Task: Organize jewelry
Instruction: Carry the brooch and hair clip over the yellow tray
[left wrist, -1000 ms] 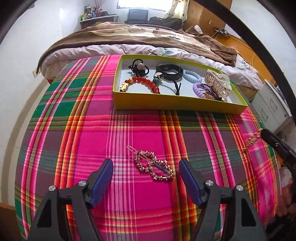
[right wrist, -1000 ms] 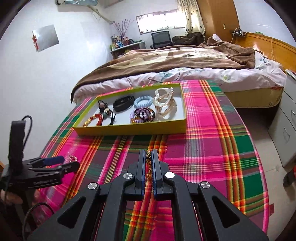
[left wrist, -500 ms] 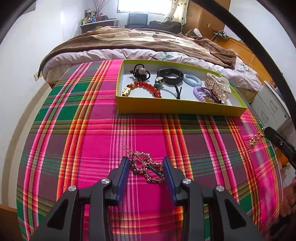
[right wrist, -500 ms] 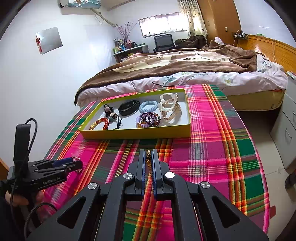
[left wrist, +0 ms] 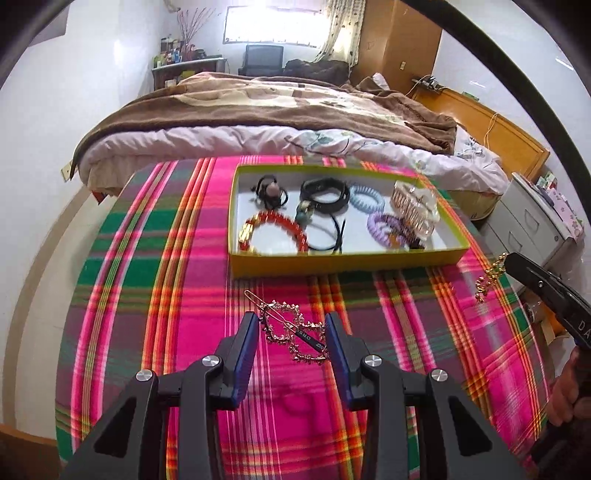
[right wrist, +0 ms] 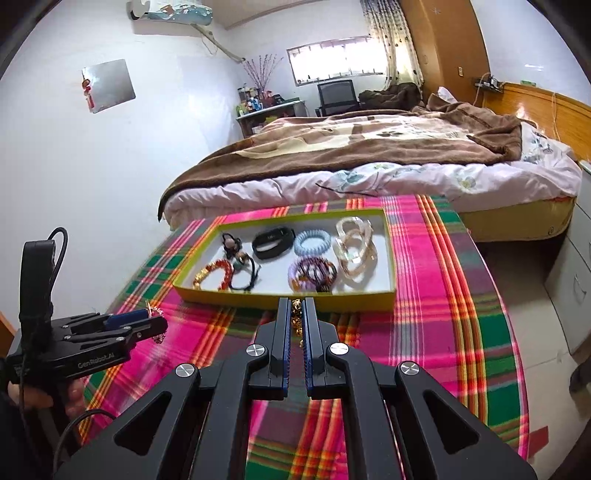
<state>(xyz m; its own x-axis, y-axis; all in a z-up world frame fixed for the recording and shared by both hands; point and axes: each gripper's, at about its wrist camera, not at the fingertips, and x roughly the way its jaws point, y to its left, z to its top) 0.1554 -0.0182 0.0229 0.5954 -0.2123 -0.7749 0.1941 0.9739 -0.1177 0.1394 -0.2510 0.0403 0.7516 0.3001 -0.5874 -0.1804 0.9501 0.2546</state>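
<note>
On the plaid cloth (left wrist: 166,280), left claw (left wrist: 291,332) grasping rhinestone hair clip (left wrist: 291,332), right claw (right wrist: 297,325) clenched on gold chain (right wrist: 296,314), yellow tray (left wrist: 347,260) beyond.

Daylight enters through the curtained rear window (left wrist: 273,26), which is blown out to white in the left wrist view. The white walls (right wrist: 110,158) are evenly bright. A soft shadow falls on the pink and green plaid tablecloth (left wrist: 155,280). Fisheye distortion bows the edges, with dark vignetted corners and slight blur low down.
</note>
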